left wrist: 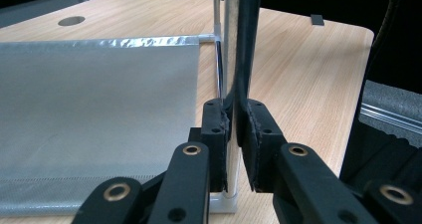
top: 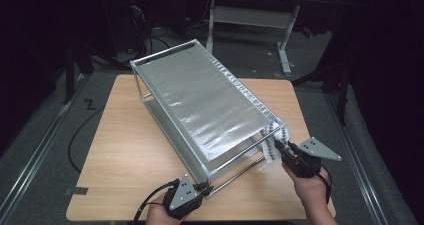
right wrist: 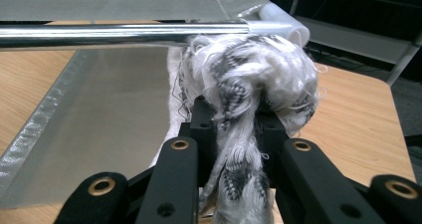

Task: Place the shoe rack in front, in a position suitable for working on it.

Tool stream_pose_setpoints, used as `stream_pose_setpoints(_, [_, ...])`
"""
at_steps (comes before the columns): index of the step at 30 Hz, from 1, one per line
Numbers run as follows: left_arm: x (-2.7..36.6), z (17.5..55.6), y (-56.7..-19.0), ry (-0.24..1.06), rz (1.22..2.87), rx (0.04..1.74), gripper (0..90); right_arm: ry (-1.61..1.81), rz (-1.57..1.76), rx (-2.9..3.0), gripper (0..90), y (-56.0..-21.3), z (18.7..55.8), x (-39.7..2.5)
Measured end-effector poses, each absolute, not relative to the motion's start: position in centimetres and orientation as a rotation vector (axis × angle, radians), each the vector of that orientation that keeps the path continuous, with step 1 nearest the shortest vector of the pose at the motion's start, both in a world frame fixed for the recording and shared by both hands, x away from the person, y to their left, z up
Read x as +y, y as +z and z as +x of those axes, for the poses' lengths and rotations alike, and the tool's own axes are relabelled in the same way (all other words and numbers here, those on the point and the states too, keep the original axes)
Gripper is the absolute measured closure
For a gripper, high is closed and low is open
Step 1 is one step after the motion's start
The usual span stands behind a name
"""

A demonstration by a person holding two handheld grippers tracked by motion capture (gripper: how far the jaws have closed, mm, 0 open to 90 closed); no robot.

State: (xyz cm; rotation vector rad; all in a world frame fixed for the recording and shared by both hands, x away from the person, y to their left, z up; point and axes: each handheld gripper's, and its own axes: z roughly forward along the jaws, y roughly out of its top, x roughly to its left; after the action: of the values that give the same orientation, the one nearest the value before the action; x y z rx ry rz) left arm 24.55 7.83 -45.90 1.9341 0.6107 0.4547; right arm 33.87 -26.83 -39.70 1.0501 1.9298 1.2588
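Now steady the rack (top: 200, 100), lying tilted across the surface (top: 125, 150): left gripper (left wrist: 233, 129) jaws clamp its near corner post; right gripper (right wrist: 238, 134) jaws pinch the cloth (right wrist: 249, 79) at the near right rail. Drape over, avoiding snags.

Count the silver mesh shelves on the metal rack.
2. The upper shelf spans the rack's top. The lower shelf lies beneath it, just above the table, mostly covered by the upper one. Any further shelf would be hidden.
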Motion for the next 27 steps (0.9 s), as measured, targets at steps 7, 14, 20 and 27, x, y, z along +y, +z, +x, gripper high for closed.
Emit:
stream_pose_setpoints(7, [7.9,24.6,-45.9,0.448,1.934,0.606,80.5,1.263,1.045,1.938,76.2,-39.8,33.8,-26.7])
stream_pose_setpoints(14, [7.9,24.7,-46.0,0.445,1.932,0.599,80.5,1.285,1.01,1.957,76.4,-39.5,33.1,-25.8])
stream_pose_setpoints(20, [8.0,24.7,-45.9,0.442,1.935,0.602,80.5,1.307,0.912,1.999,76.6,-39.5,31.5,-24.0])
stream_pose_setpoints(27, [8.0,24.8,-45.9,0.436,1.938,0.592,80.6,1.333,0.79,2.077,76.7,-39.6,29.2,-21.6])
